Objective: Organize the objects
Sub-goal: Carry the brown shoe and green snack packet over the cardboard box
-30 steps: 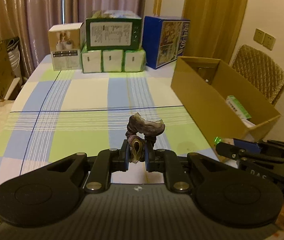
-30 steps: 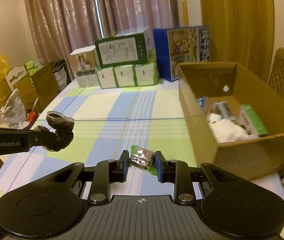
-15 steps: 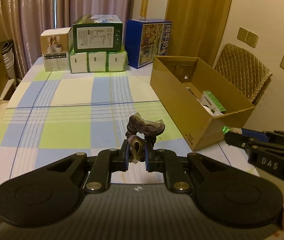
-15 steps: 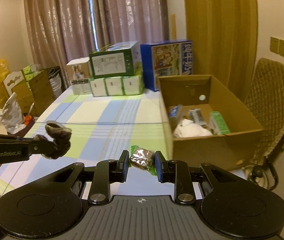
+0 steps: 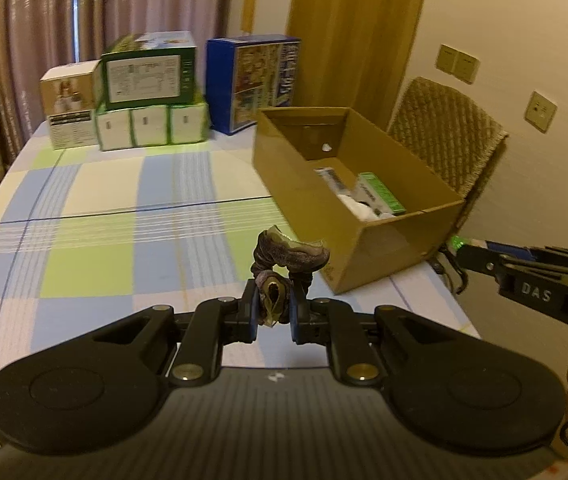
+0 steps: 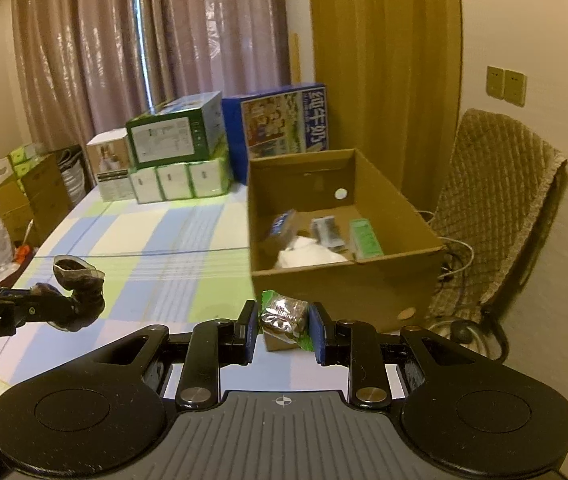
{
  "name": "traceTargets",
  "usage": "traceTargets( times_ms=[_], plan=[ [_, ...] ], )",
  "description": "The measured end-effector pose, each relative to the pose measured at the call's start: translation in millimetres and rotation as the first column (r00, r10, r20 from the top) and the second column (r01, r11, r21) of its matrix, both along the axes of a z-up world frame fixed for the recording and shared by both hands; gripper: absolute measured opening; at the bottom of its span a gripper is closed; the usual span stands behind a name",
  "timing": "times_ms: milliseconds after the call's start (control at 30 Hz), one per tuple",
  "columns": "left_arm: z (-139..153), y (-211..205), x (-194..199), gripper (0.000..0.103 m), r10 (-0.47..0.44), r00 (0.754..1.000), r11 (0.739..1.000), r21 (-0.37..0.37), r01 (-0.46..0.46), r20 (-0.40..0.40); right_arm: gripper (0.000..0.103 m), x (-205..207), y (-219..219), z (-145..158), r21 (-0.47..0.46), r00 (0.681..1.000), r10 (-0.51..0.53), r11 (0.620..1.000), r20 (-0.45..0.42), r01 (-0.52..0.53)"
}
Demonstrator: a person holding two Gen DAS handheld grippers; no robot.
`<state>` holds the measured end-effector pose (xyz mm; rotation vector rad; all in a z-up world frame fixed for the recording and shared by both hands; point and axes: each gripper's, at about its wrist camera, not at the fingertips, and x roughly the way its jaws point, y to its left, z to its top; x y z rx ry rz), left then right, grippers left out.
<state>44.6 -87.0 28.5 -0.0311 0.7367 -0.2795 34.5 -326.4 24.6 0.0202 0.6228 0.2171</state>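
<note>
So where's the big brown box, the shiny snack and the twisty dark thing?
cardboard box (image 6: 348, 284), right wrist view, on its near front wall.
snack packet (image 6: 284, 316), right wrist view, on its shiny middle.
dark scrunchie (image 5: 290, 256), left wrist view, on its upper loop above the fingers.

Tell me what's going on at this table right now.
A person is tidying with two handheld grippers. The left gripper is shut on a dark scrunchie, and the right gripper is shut on a foil snack packet. Both are held above the checked tablecloth, near an open cardboard box already holding several items.
</note>
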Motion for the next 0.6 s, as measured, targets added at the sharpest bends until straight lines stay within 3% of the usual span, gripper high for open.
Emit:
traceTargets(
  times_ms=[600],
  plan=[
    [-2, -57, 7, 0.011, -0.106, 0.994, 0.994, 0.012, 0.107, -0.017, 0.024, 2, -44, 1, 0.030, 0.998, -0.060, 0.998, 0.001, 0.060]
  ],
)
